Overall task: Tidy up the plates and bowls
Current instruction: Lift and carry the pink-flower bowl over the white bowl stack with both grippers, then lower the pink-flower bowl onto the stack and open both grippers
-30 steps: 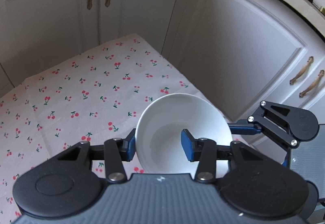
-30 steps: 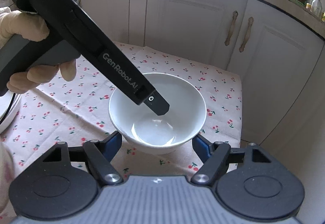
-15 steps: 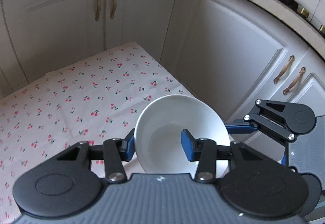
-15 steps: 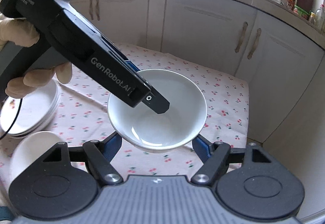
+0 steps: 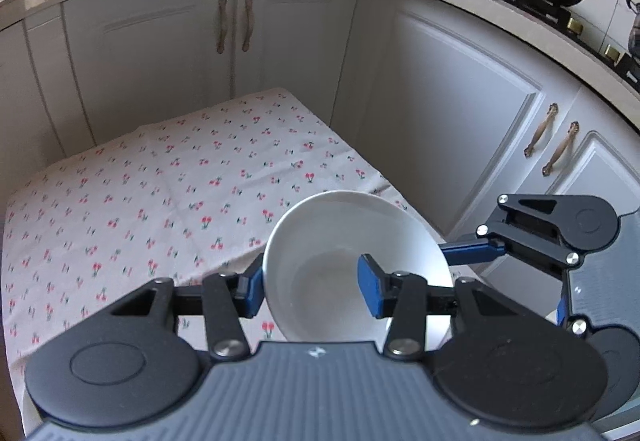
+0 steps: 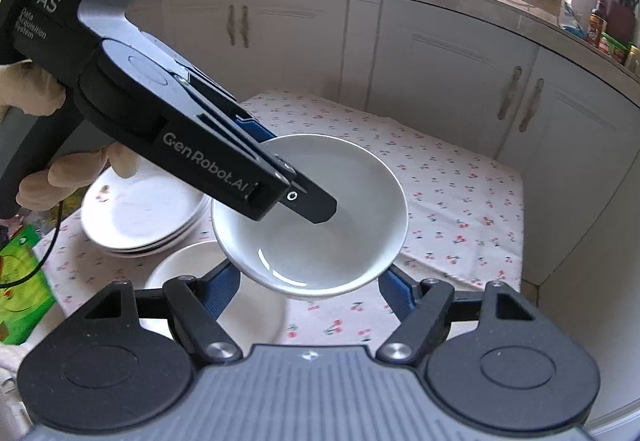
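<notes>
Bowl: white bowl (image 6: 320, 225) is held up off the cherry-print cloth (image 5: 160, 193) on the bench; tilted, its hollow facing both cameras.
Left hand-held gripper (image 5: 314, 287): reaches in from the left; one blue finger (image 5: 370, 291) inside the bowl, the other outside the left wall, pinching the rim; jaws opening slightly, pads touching the wall.
Right hand-held gripper (image 6: 310, 291): sits near and under the bowl; blue fingers either side of the base; half spread; whether the pads press the bowl, cannot tell.
Hand: light glove (image 6: 60, 177) grips the left handle.
Other dishes: stack of plates (image 6: 140, 217) far left; another white bowl (image 6: 192, 273) just below the lifted one.
</notes>
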The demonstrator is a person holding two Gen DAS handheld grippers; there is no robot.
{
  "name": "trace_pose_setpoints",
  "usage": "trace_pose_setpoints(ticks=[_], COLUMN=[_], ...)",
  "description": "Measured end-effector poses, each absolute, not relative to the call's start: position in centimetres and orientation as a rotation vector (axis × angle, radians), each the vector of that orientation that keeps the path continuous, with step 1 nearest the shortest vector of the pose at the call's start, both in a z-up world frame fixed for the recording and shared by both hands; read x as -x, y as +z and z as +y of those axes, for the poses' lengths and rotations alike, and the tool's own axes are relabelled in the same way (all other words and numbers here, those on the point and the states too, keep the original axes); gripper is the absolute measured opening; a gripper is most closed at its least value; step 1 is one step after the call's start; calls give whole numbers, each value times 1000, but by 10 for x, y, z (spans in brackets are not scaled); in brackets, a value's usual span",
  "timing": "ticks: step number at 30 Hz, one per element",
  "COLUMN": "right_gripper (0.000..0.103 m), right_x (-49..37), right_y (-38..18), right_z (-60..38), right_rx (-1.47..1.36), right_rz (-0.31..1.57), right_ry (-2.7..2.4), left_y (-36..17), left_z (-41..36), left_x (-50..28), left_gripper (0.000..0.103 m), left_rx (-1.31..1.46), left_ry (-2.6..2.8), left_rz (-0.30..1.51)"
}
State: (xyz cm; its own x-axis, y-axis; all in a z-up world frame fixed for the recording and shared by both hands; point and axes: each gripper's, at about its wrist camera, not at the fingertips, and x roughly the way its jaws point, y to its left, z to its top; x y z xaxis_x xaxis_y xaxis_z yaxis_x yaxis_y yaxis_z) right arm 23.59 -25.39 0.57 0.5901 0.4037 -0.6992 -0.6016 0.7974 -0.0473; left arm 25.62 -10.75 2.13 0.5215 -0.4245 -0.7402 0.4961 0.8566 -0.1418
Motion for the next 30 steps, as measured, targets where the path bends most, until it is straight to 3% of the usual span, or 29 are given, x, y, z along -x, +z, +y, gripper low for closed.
trace_pose_setpoints(ticks=[12,30], right_gripper=[80,80], right_x=[-205,-195], right_y=[-14,-35], right_z=[-233,-224], right_rx=[275,287], right_rz=[772,812], right_ry=[645,631], left_y=[-1,-27], left_z=[-86,-76], left_x=[-218,-211], left_gripper=[53,53], left_rx=[-78,-43], left_ry=[-528,-536], left_rz=[885,903])
